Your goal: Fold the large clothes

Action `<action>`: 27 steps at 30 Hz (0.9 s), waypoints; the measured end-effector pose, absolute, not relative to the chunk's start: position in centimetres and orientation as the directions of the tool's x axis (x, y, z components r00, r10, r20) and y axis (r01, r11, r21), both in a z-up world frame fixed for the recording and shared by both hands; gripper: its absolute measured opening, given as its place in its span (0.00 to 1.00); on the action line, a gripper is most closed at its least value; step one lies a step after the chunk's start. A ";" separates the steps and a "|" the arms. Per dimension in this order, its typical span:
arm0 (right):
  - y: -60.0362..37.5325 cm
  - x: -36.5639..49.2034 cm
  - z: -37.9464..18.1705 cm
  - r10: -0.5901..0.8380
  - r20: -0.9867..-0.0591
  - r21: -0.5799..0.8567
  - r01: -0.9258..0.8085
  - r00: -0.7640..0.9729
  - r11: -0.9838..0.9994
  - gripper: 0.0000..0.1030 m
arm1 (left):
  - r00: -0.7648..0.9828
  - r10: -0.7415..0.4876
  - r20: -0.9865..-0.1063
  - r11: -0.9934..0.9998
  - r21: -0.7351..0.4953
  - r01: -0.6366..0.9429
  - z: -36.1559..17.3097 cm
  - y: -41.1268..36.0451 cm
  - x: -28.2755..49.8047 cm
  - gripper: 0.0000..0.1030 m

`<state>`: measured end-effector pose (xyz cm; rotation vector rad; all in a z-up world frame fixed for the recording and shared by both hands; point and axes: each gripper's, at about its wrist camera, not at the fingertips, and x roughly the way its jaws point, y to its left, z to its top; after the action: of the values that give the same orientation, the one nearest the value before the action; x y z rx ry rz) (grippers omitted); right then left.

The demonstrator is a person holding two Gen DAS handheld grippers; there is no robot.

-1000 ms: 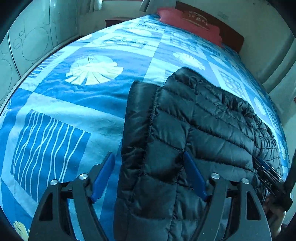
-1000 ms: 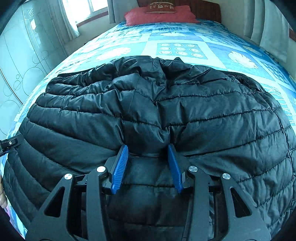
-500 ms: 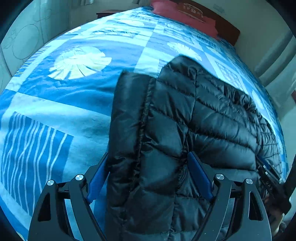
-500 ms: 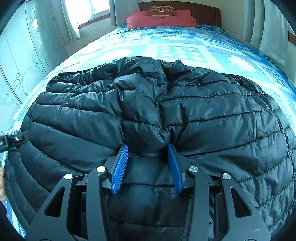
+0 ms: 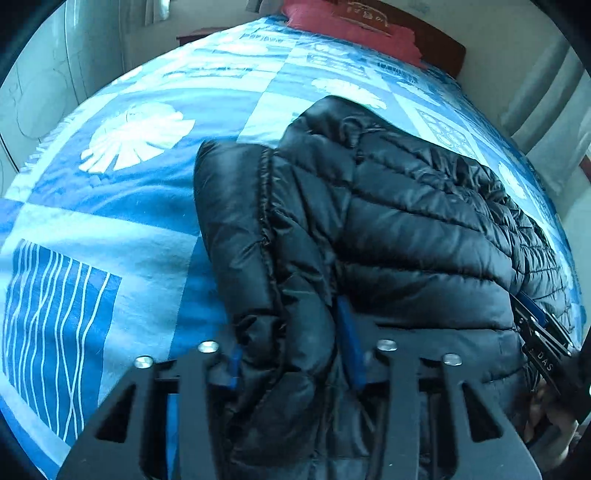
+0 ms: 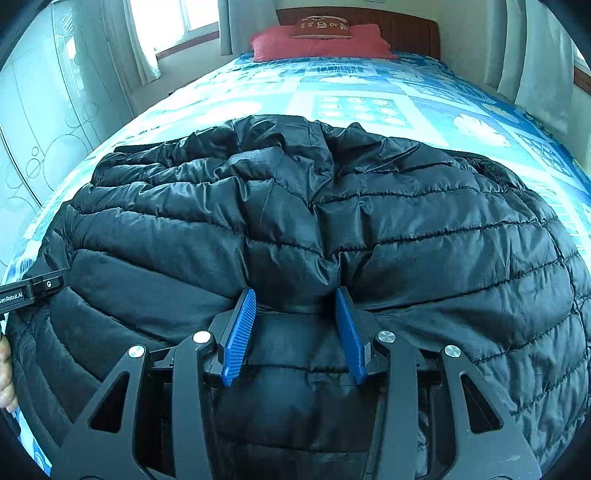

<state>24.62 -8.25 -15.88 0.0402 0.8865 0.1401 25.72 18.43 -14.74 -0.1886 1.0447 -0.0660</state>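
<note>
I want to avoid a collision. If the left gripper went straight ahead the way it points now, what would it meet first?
The jacket: its padded edge already sits bunched between the jaws of the left gripper, so more of the jacket comes first, then probably the bedspread beyond.

1. "GenRobot.AI", first letter cut by the frame edge: white print on the left gripper (image 6: 31, 290) body, right wrist view.
2. "DAS", rest hidden: white print on the right gripper (image 5: 543, 339) body, left wrist view.
3. Cushion (image 6: 320, 26) print: unreadable.
</note>
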 end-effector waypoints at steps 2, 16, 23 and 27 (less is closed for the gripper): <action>-8.3 24.6 -15.9 0.142 -0.767 0.095 -0.108 0.626 0.990 0.43 | 0.512 -0.142 -0.847 0.981 -0.189 -0.041 -14.3 18.2 25.4 0.28; -14.0 21.1 -10.7 0.146 -0.713 0.127 -0.077 0.686 0.989 0.58 | 0.641 -0.219 -0.736 0.966 -0.256 0.036 -3.2 14.5 22.2 0.19; -21.5 17.9 -8.1 0.126 -0.702 0.178 0.002 0.701 0.984 0.63 | 0.673 -0.216 -0.707 0.976 -0.146 0.160 1.1 5.3 21.9 0.19; -24.9 16.5 -7.3 0.111 -0.693 0.186 0.028 0.712 0.982 0.63 | 0.678 -0.184 -0.711 0.977 -0.058 0.205 1.6 -1.2 22.3 0.19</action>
<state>16.54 -24.93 -7.34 0.1890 0.7781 0.0462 22.26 -1.22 1.60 0.0270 0.7957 -0.2184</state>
